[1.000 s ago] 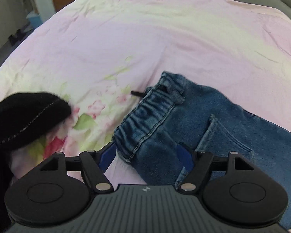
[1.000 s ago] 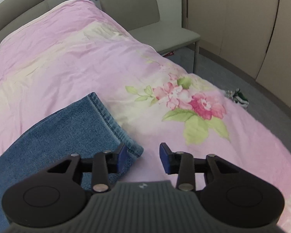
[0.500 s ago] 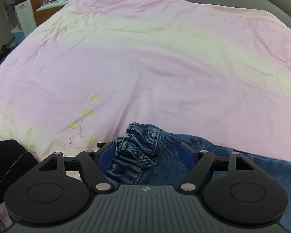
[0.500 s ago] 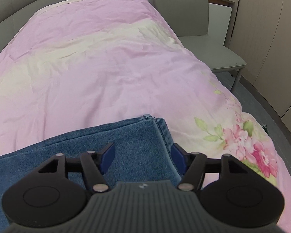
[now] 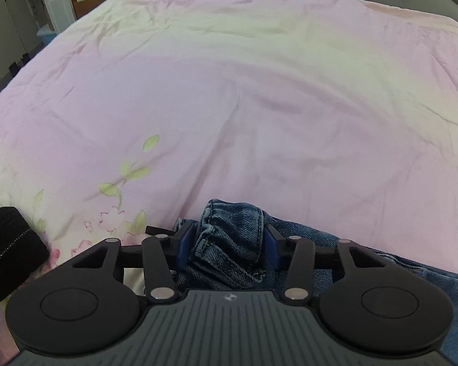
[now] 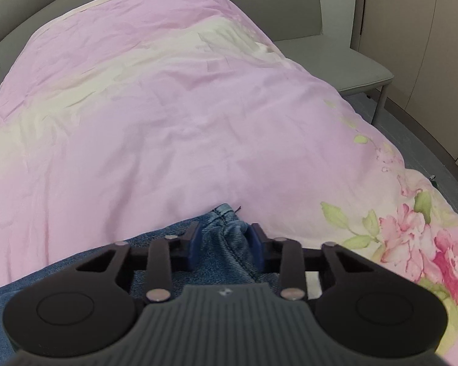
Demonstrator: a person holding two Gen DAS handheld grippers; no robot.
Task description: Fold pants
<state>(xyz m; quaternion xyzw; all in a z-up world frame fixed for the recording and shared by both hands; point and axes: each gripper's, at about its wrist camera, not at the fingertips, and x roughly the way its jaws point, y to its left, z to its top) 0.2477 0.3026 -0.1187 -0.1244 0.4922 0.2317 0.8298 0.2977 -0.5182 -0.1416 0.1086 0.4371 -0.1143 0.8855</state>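
Grasp step: left gripper (image 5: 227, 241) has just clamped the pants (image 5: 232, 238) waistband, right gripper (image 6: 224, 245) the hem (image 6: 226, 228); next, lift both evenly and fold across the bedspread (image 5: 229, 91).

Bed is covered w/ a pink duvet (image 5: 259, 106), creased, w/ a pale cream band across it; floral print seen at near edge, pink blooms (image 6: 433, 253) & green leaves. Black knit garment (image 5: 6, 250) is laid at lower left on the duvet. Grey chair (image 6: 336, 55) is set beside bed, right side. White cabinet (image 5: 58, 9) & wooden furniture seen beyond bed, far left, blurred.
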